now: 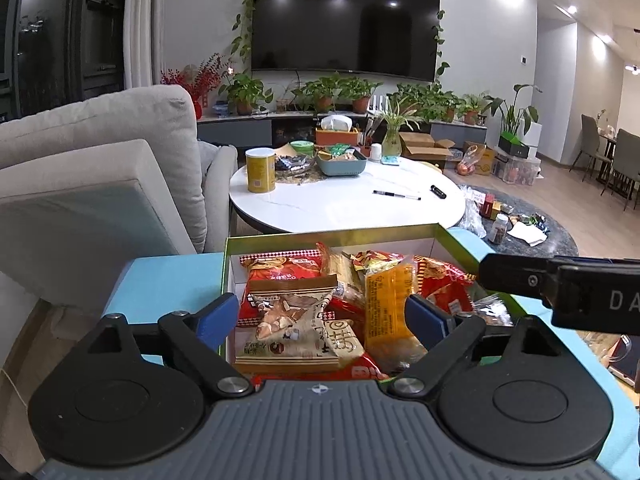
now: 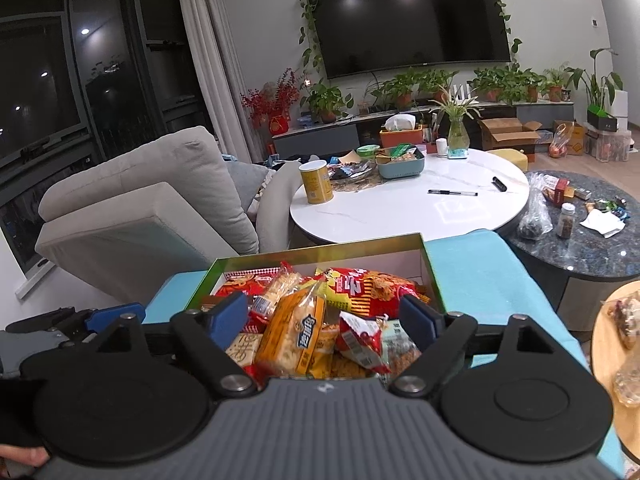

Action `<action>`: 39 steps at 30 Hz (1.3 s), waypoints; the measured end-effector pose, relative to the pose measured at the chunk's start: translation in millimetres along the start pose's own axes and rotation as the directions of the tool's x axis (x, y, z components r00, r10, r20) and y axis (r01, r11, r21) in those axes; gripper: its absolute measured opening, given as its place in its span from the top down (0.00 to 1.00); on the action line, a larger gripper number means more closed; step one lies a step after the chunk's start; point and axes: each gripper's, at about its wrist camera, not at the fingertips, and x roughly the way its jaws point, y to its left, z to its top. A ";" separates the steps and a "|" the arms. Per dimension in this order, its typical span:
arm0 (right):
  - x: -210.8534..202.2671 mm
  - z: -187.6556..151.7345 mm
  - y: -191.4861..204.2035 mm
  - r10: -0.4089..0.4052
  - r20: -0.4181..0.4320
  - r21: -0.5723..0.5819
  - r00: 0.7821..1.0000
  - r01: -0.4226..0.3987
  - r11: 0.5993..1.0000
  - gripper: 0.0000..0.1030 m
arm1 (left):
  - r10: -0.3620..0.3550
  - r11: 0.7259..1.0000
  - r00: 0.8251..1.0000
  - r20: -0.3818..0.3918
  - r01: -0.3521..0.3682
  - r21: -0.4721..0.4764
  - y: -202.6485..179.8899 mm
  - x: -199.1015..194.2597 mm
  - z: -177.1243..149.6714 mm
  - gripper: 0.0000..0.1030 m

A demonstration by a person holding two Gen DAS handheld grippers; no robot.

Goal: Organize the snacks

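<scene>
A green-rimmed box [image 1: 332, 233] [image 2: 320, 249] full of snack packets sits on a light-blue surface [image 1: 172, 280] [image 2: 480, 268]. My left gripper [image 1: 322, 316] is open and empty, hovering over the box above a beige packet [image 1: 296, 332] and a yellow packet [image 1: 390, 300]. My right gripper [image 2: 324, 320] is open and empty, above an orange cracker packet [image 2: 296, 336] and a red packet [image 2: 364, 340]. The right gripper's body shows at the right edge of the left wrist view [image 1: 560, 284]. The left gripper's blue fingertip [image 2: 116, 314] shows at the left of the right wrist view.
A white round table [image 1: 344, 204] [image 2: 408, 208] stands beyond the box with a yellow can [image 1: 261, 170], a blue basket [image 1: 341, 162] and a pen [image 1: 396, 196]. A grey sofa [image 1: 100, 168] is at left. A dark round table [image 2: 592, 240] with clutter is at right. A wooden plate [image 2: 616, 352] sits at far right.
</scene>
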 end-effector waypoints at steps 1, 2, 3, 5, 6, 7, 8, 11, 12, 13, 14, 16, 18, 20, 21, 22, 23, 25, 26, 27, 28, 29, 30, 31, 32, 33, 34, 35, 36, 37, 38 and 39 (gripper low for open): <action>-4.5 -1.2 0.7 -0.004 0.002 -0.002 1.000 0.004 1.000 0.34 | 0.000 1.000 1.000 0.007 0.000 -0.001 -0.7 -5.0 -0.3 0.13; -9.2 -2.0 1.7 -0.006 0.003 -0.005 1.000 0.006 1.000 0.34 | 0.001 1.000 1.000 0.012 -0.001 -0.001 -1.4 -8.7 -0.4 0.12; -13.9 -2.8 3.0 -0.008 0.006 -0.007 1.000 0.008 1.000 0.34 | 0.004 1.000 1.000 0.019 -0.004 0.001 -2.5 -14.4 -0.8 0.11; -23.7 -4.5 5.6 -0.010 0.014 -0.010 1.000 0.010 1.000 0.34 | 0.008 1.000 0.999 0.032 -0.008 0.009 -4.7 -23.4 -1.3 0.07; -29.0 -5.2 6.8 -0.010 0.017 -0.010 1.000 0.011 1.000 0.34 | 0.012 1.000 0.999 0.038 -0.012 0.014 -6.3 -28.9 -1.6 0.06; -33.0 -5.6 7.6 -0.011 0.020 -0.011 1.000 0.011 1.000 0.34 | 0.016 1.000 0.999 0.042 -0.017 0.018 -7.6 -34.0 -2.1 0.05; -37.0 -6.3 8.0 -0.012 0.023 -0.010 1.000 0.013 1.000 0.34 | 0.018 1.000 0.999 0.046 -0.019 0.020 -8.7 -38.5 -2.6 0.04; -49.4 -9.0 11.2 -0.015 0.029 -0.006 0.999 0.015 1.000 0.34 | 0.020 1.000 0.998 0.054 -0.021 0.015 -11.2 -53.7 -5.9 0.02; -53.6 -10.1 11.9 -0.015 0.032 -0.007 0.999 0.015 1.000 0.34 | 0.020 1.000 0.998 0.056 -0.021 0.011 -11.5 -57.2 -6.6 0.01; -58.1 -11.1 13.2 -0.015 0.036 -0.008 0.999 0.016 1.000 0.34 | 0.021 1.000 0.998 0.057 -0.021 0.004 -11.6 -62.2 -8.5 0.01; -62.4 -12.0 14.1 -0.017 0.041 -0.010 0.999 0.017 1.000 0.34 | 0.025 1.000 0.998 0.058 -0.025 -0.001 -11.9 -66.3 -9.5 0.01; -70.9 -13.7 15.0 -0.023 0.050 -0.011 0.999 0.023 1.000 0.34 | 0.036 0.999 0.997 0.064 -0.036 -0.005 -12.9 -75.4 -11.4 0.01; -79.1 -16.2 15.5 -0.027 0.059 -0.008 0.998 0.028 1.000 0.34 | 0.043 0.999 0.996 0.073 -0.042 -0.004 -13.8 -84.7 -13.3 0.01; -86.5 -18.4 16.4 -0.031 0.066 -0.007 0.997 0.032 0.999 0.34 | 0.043 0.999 0.996 0.080 -0.043 -0.001 -15.4 -94.0 -15.9 0.01; -90.0 -19.8 17.1 -0.034 0.069 -0.007 0.997 0.035 0.999 0.34 | 0.040 0.999 0.996 0.085 -0.040 0.002 -17.2 -99.0 -17.4 0.01; -94.2 -21.4 18.2 -0.036 0.073 -0.007 0.997 0.036 0.999 0.34 | 0.036 0.999 0.995 0.089 -0.037 0.006 -18.2 -103.1 -18.9 0.01; -97.7 -22.9 18.8 -0.036 0.077 -0.008 0.996 0.037 0.999 0.34 | 0.034 0.999 0.995 0.090 -0.035 0.012 -19.5 -106.3 -20.2 0.01; -102.4 -25.0 19.7 -0.035 0.080 -0.008 0.996 0.036 0.999 0.34 | 0.033 0.999 0.995 0.089 -0.035 0.021 -22.0 -112.7 -22.9 0.01; -104.3 -25.9 20.3 -0.035 0.081 -0.008 0.996 0.035 0.999 0.34 | 0.033 0.999 0.995 0.089 -0.036 0.022 -22.7 -114.6 -23.7 0.01; -106.9 -26.9 20.0 -0.035 0.083 -0.007 0.996 0.035 0.999 0.34 | 0.035 0.999 0.995 0.088 -0.036 0.021 -22.9 -116.8 -25.3 0.01; -109.5 -27.9 20.0 -0.034 0.086 -0.006 0.996 0.035 0.999 0.34 | 0.035 0.999 0.995 0.088 -0.037 0.018 -22.8 -118.7 -26.8 0.01; -111.7 -28.6 20.4 -0.033 0.089 -0.005 0.995 0.034 0.999 0.34 | 0.036 0.999 0.995 0.089 -0.038 0.018 -22.7 -120.2 -28.0 0.01; -113.7 -29.2 20.4 -0.033 0.093 -0.003 0.995 0.033 0.999 0.34 | 0.037 0.999 0.995 0.089 -0.039 0.019 -22.2 -122.0 -29.6 0.01; -115.1 -29.9 20.2 -0.032 0.096 0.000 0.995 0.033 0.999 0.34 | 0.042 0.999 0.995 0.092 -0.045 0.022 -21.9 -123.6 -31.5 0.01; -116.3 -30.9 20.0 -0.032 0.097 0.002 0.995 0.032 0.999 0.34 | 0.046 0.999 0.994 0.094 -0.049 0.021 -21.6 -125.0 -32.7 0.01; -116.3 -32.1 20.0 -0.032 0.096 0.002 0.995 0.032 0.999 0.34 | 0.049 0.999 0.994 0.096 -0.051 0.019 -21.5 -126.8 -34.2 0.01; -117.1 -33.4 19.8 -0.032 0.093 0.002 0.995 0.032 0.999 0.34 | 0.048 0.999 0.994 0.094 -0.050 0.014 -20.9 -128.1 -35.6 0.01; -117.3 -34.5 19.7 -0.033 0.091 0.001 0.995 0.033 0.999 0.34 | 0.047 0.999 0.995 0.091 -0.048 0.009 -20.3 -129.0 -36.8 0.01; -117.4 -35.5 19.4 -0.033 0.088 0.000 0.996 0.033 0.999 0.34 | 0.047 0.999 0.995 0.089 -0.047 0.004 -19.8 -129.8 -37.6 0.01; -118.1 -37.6 19.6 -0.033 0.085 -0.001 0.996 0.034 0.999 0.34 | 0.048 0.999 0.995 0.087 -0.049 0.001 -19.2 -131.0 -38.4 0.01; -118.0 -38.5 19.4 -0.034 0.083 -0.001 0.996 0.034 0.999 0.34 | 0.052 0.999 0.995 0.085 -0.052 0.000 -19.4 -132.2 -39.2 0.01; -119.5 -40.2 19.4 -0.035 0.083 0.000 0.996 0.035 0.999 0.34 | 0.055 0.998 0.995 0.086 -0.055 0.000 -19.9 -133.4 -39.6 0.01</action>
